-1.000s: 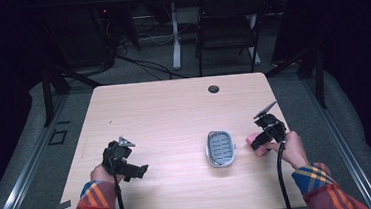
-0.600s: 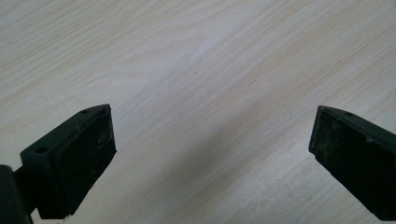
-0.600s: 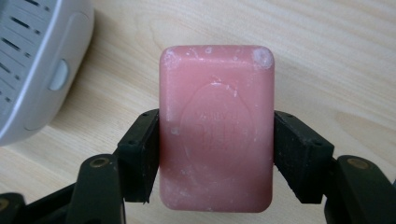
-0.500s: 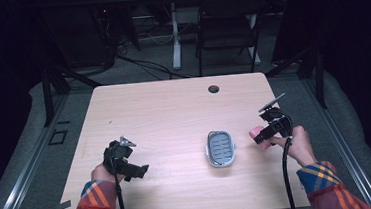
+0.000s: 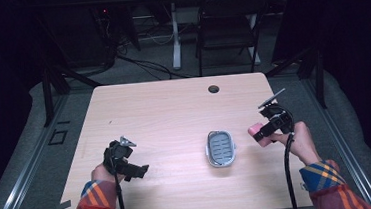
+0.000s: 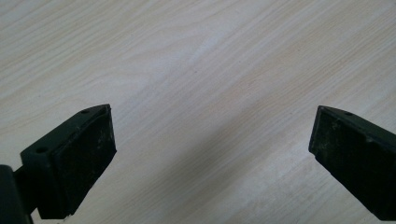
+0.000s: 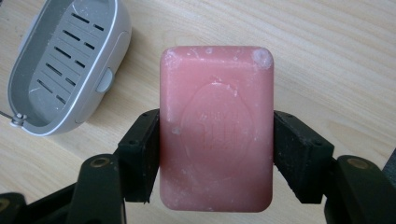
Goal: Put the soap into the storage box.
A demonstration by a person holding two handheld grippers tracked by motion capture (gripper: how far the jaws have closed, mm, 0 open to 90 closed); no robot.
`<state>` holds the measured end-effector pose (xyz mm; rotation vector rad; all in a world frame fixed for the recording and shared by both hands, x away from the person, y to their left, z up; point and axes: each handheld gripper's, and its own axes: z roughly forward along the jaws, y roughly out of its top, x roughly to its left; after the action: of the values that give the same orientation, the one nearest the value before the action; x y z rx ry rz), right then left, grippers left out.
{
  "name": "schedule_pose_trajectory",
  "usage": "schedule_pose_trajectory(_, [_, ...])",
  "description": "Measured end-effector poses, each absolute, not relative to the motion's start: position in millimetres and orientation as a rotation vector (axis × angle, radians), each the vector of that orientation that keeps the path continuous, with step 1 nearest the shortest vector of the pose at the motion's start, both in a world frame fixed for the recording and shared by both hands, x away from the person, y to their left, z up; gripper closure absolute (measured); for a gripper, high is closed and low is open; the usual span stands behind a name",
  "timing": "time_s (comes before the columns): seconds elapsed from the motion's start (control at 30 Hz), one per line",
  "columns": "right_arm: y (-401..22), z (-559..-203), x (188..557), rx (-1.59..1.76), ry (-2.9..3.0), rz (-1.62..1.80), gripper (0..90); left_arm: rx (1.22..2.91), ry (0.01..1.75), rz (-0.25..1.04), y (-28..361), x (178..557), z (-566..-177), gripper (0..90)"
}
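- Nearest, at the front-left of the surface (image 5: 174, 110): left claw (image 5: 137, 171) held low in a hand, jaws spread wide with nothing between them, bare pale woodgrain showing in the gap in the left gripper view.
- Plaid sleeves (image 5: 96, 207) coming in from the bottom edge on both sides, a black cable trailing from each claw.
- Toward the right side, a little farther in: right claw (image 5: 257, 133) pinching a pink soap bar (image 7: 216, 128) by its two long sides, raised off the wood, embossed face turned to the camera in the right gripper view.
- Same soap bar in the high view a small pink block at the claw's tip, near the right edge of the surface.
- Just left of it: grey soap dish (image 5: 220, 149) lying flat on the wood, slotted drain insert inside, apart from the bar and not touched by either claw.
- Farther back, near the far edge: dark round grommet hole (image 5: 214, 88) in the wood.
- Beyond the surface: a dark chair (image 5: 227, 28) on grey floor, cables on the ground, black surroundings.
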<state>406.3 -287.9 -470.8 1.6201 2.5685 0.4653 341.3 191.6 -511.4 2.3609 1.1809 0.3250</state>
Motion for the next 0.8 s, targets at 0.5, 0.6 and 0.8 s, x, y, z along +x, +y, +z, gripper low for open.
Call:
schedule_pose_trajectory(0.5, [-274,-460,410,1.561,2.604,0.458,37.0,2.365,1.179,0.323,191,341,-512,0.6])
schedule_pose_trajectory(0.6, [-269,-461,410,1.572,2.59,0.478,37.0,2.366,1.177,0.325,191,341,-512,0.6])
schedule_pose_trajectory(0.8, [-262,-457,410,1.534,2.617,0.468,37.0,2.371,1.177,0.324,191,341,-512,0.8])
